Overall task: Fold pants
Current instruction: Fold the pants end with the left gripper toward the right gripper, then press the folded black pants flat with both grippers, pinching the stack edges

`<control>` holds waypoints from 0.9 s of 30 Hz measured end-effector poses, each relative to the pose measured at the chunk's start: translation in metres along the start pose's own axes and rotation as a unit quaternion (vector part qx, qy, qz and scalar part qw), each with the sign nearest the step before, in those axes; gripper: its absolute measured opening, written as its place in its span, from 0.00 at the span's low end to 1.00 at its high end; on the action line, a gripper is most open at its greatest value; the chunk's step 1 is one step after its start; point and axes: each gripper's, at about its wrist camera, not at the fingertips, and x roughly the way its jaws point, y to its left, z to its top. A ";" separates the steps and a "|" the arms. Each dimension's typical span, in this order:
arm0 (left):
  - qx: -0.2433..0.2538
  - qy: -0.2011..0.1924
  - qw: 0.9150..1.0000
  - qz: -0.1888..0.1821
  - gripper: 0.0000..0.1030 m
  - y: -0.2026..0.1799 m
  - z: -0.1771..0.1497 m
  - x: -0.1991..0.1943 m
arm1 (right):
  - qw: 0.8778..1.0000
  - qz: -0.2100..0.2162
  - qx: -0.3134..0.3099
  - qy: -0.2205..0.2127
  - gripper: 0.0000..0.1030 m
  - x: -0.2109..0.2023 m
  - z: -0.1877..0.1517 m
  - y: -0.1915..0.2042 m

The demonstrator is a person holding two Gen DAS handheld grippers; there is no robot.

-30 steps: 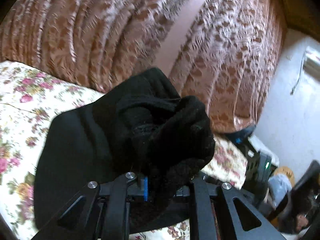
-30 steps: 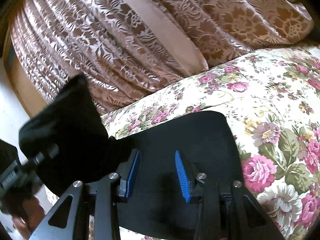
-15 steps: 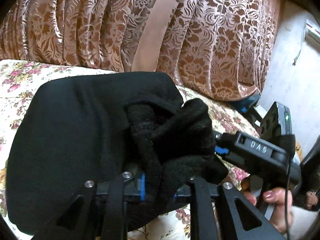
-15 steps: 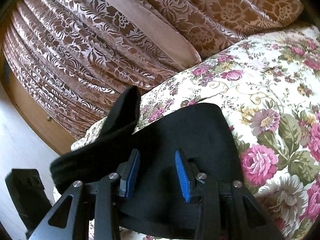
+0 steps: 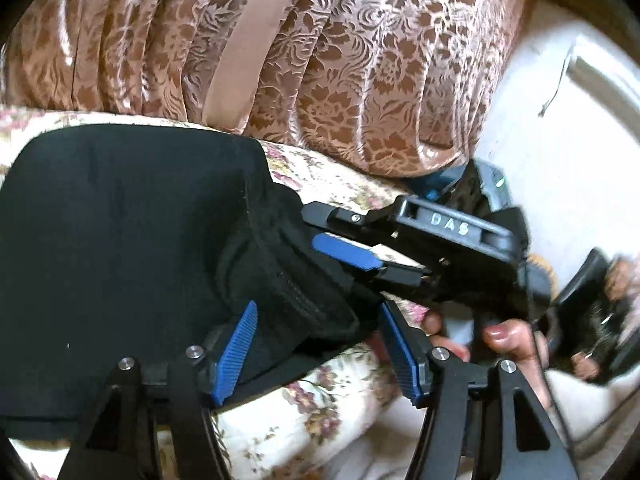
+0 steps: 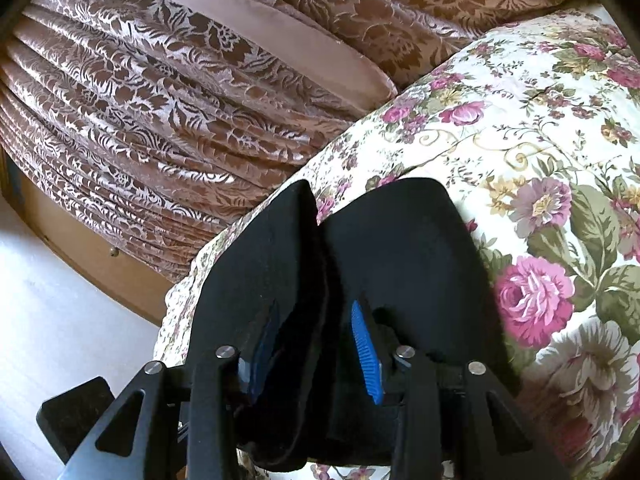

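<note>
The black pants (image 5: 120,240) lie folded on the floral bedspread (image 5: 320,412). A thick bunched edge of them (image 5: 304,288) sits between my left gripper's (image 5: 320,344) blue pads, which stand wide apart. My right gripper (image 5: 340,248) shows in the left wrist view, reaching in from the right with its fingers around that same edge. In the right wrist view the right gripper (image 6: 316,344) is open, and a raised fold of the pants (image 6: 276,264) stands between its blue pads (image 6: 366,356).
Brown patterned curtains (image 6: 200,100) hang behind the bed. The bedspread (image 6: 560,160) stretches to the right. A white wall (image 5: 560,140) and clutter stand at the right in the left wrist view. The bed edge and white floor (image 6: 60,300) lie to the left.
My left gripper has opened and let go of the bunched pants edge. The right gripper has moved in onto that edge, and the cloth has dropped lower onto the bed.
</note>
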 end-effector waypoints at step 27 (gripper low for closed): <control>-0.169 -0.099 0.960 0.198 0.69 0.132 0.014 -0.092 | 0.998 0.004 0.002 0.067 0.64 0.041 0.004 0.023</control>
